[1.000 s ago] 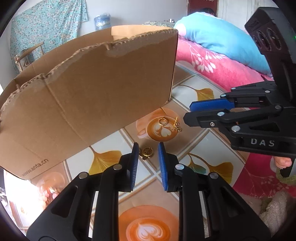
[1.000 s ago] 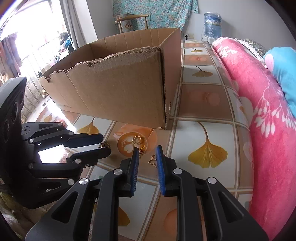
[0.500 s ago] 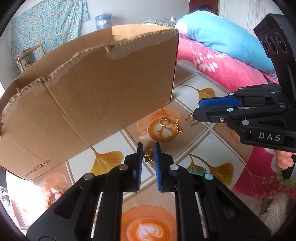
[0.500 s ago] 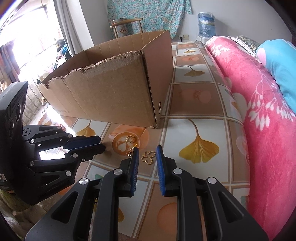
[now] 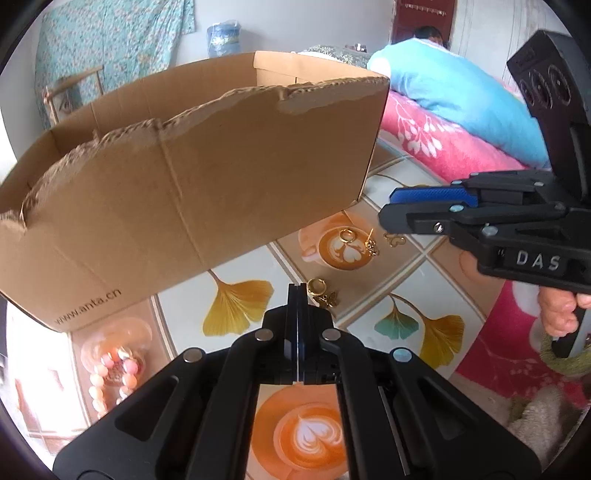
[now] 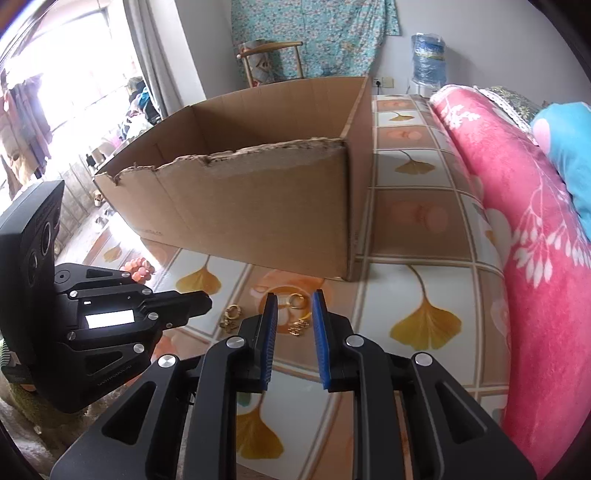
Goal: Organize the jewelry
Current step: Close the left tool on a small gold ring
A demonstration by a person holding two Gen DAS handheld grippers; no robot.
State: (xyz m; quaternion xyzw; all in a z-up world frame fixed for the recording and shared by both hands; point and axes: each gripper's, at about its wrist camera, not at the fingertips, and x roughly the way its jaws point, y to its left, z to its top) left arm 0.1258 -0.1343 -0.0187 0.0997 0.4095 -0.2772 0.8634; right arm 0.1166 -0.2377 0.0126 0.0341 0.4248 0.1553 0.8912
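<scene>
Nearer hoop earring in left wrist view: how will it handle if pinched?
Hoop earring looks small and thin: probably very light, easily slipping from a pinch. Its charm seems loosely linked, so likely dangles and swings. On the glossy tablecloth a push probably slides it.

A lived-in home bedroom is shown. A bed is covered by a pink floral blanket [image 6: 535,229] and a blue pillow [image 5: 454,96]. A floral cloth [image 6: 314,33] is hung on the wall behind a wooden chair [image 6: 269,59], and a patterned floor covering [image 6: 417,221] is spread out.
</scene>
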